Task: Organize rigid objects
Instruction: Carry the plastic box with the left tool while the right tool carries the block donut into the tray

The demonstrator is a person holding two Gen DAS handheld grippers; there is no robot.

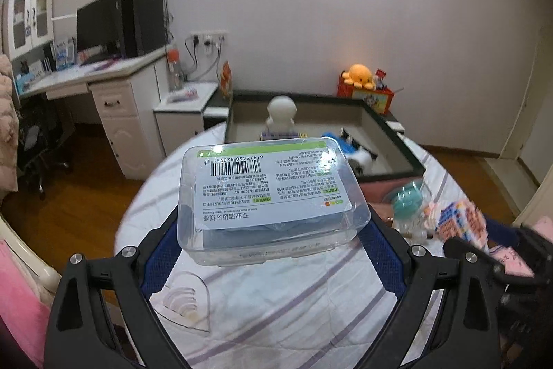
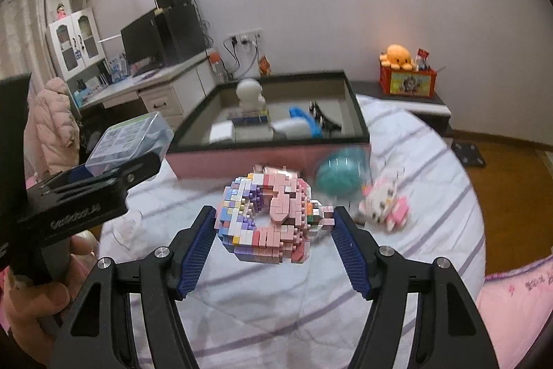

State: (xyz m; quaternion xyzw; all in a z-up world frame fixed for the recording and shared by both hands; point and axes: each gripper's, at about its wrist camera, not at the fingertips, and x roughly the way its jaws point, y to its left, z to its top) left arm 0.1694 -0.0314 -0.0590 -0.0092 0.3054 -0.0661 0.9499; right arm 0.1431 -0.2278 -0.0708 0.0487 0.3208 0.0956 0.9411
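My left gripper (image 1: 273, 230) is shut on a clear plastic box (image 1: 269, 196) with a green-and-white label, held above the striped bed cover; box and gripper also show at the left of the right wrist view (image 2: 131, 140). My right gripper (image 2: 273, 230) is shut on a pastel brick-built donut (image 2: 266, 217), lifted off the cover. The donut shows blurred in the left wrist view (image 1: 459, 223). Ahead stands a dark-rimmed storage box (image 2: 276, 146) holding a white figure (image 2: 250, 94), a blue item and a black-and-white toy.
On the cover lie a teal ball in a clear shell (image 2: 338, 177) and a pink-and-white brick kitten (image 2: 383, 204). A red toy box with an orange plush (image 2: 408, 75) stands behind. A desk with a monitor (image 1: 103, 57) is at the left.
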